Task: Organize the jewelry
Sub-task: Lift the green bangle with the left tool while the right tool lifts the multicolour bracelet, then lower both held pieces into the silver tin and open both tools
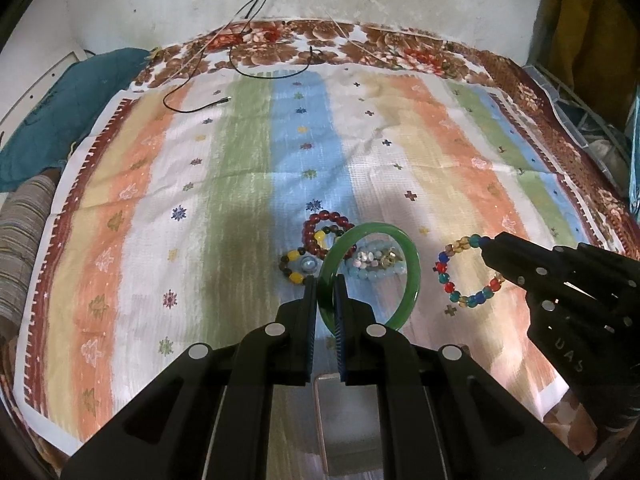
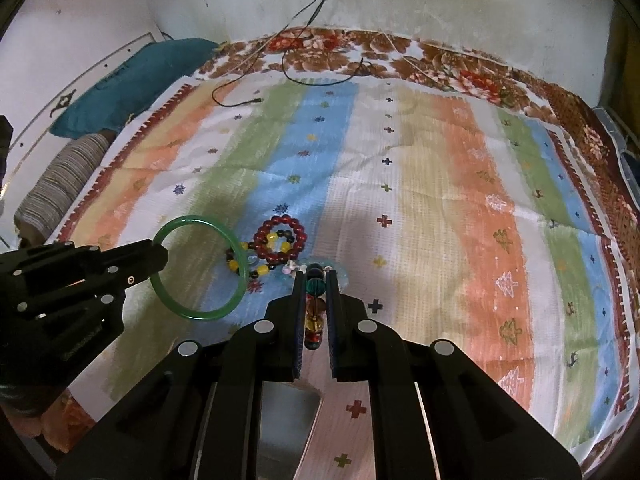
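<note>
My left gripper point(image 1: 327, 282) is shut on a green bangle point(image 1: 414, 268), held upright above the striped cloth point(image 1: 200, 220); it also shows in the right wrist view point(image 2: 192, 220). My right gripper point(image 2: 314, 278) is shut on a multicoloured bead bracelet point(image 2: 314, 308), which in the left wrist view point(image 1: 456, 292) hangs from that gripper point(image 1: 490, 246). On the cloth lie a dark red bead bracelet point(image 1: 320, 226), a yellow and dark bead bracelet point(image 1: 294, 270) and a pale blue bead bracelet point(image 1: 370, 268), close together.
A black cable point(image 1: 192, 108) lies on the far part of the cloth. A teal pillow point(image 1: 72, 112) and a striped cushion point(image 1: 24, 232) sit at the left edge. A floral blanket point(image 1: 540, 100) borders the cloth at the back and right.
</note>
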Available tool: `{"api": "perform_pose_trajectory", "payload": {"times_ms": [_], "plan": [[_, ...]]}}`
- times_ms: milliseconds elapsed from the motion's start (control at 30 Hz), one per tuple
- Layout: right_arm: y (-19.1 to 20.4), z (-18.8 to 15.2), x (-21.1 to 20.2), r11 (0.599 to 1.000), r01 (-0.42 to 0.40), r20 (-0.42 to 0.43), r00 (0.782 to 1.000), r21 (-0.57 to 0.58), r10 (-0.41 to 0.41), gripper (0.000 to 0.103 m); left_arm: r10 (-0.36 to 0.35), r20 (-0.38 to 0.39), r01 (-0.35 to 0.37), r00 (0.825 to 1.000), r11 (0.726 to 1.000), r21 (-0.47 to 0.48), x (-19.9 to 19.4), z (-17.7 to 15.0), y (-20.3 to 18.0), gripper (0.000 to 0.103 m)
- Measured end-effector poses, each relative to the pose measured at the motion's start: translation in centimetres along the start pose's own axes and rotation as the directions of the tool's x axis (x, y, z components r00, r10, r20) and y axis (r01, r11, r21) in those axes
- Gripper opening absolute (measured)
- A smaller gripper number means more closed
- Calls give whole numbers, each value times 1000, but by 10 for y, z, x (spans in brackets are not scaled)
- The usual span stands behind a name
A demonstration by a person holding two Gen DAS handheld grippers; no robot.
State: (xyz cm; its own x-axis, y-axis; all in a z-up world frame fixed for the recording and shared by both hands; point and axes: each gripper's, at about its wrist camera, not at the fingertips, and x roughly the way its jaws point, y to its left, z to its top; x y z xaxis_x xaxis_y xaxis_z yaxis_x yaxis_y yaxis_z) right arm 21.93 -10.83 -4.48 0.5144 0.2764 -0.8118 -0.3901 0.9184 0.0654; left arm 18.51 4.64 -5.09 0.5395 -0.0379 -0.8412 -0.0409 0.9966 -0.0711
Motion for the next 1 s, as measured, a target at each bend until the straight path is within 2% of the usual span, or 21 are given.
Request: {"api": "perform_pose_trajectory", "payload": {"times_ms": [433,767,1000], "plan": [[9,-18,-23,999,-21,28,999,-28,22,10,-50,36,50,998,999,-10,-31,-25,-4,8],[11,-34,-38,999,-35,42,998,-29,36,10,-25,45,24,999,999,28,-40,-38,-11,8],[21,-47,-45,997,-53,39,998,-53,56,10,-60,70,59,996,998,9,-59,-52,-9,9]]}}
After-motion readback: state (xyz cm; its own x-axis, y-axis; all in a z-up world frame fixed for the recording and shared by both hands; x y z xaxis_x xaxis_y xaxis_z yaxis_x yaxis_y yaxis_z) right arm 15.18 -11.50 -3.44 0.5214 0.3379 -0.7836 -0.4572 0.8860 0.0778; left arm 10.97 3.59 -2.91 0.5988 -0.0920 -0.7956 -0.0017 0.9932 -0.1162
